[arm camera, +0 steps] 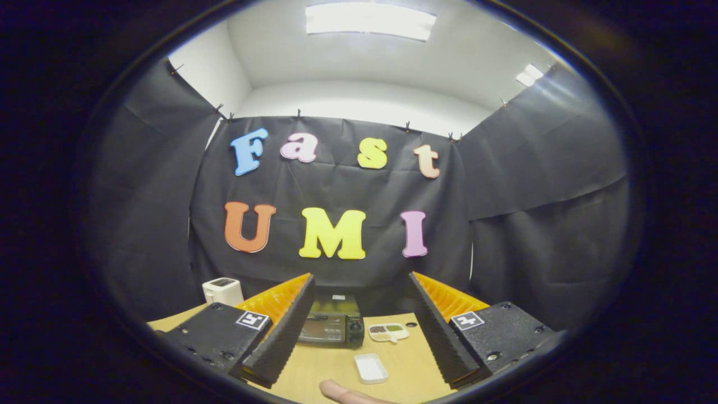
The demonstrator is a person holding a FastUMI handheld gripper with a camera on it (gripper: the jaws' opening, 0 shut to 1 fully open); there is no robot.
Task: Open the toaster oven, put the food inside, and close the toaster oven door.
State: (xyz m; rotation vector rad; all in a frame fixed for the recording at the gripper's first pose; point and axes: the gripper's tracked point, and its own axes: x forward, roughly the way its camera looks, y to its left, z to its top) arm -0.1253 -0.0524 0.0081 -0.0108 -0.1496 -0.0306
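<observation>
Holding nothing, the gripper (pixel 359 342) hangs above the wooden table (pixel 331 367) with its two fingers spread wide apart. Between the fingers there is only air and table.

Just ahead of the fingers, close to the tool, lies a small white tray (pixel 371 368). It looks bare inside. A fingertip (pixel 343 393) of a person pokes in beside it, at the near rim of the table.

Farther ahead, between the two fingers and beyond them, stands the toaster oven (pixel 332 322). It sits straight in front of the tool, a little toward the left finger. Its long side runs from left to right, and its glass door faces the tool. The door looks shut. What is inside I cannot tell; the glass is too small and dark.

Just to the right of the oven lies a little white dish of food (pixel 388 332), with brown bits and green bits in it. So the food is outside the oven, beside it.

Off past the left finger stands a white toaster (pixel 222 290).

To reach the oven door, I think the tool must go forward and down, since the door lies well ahead of the fingertips.
</observation>
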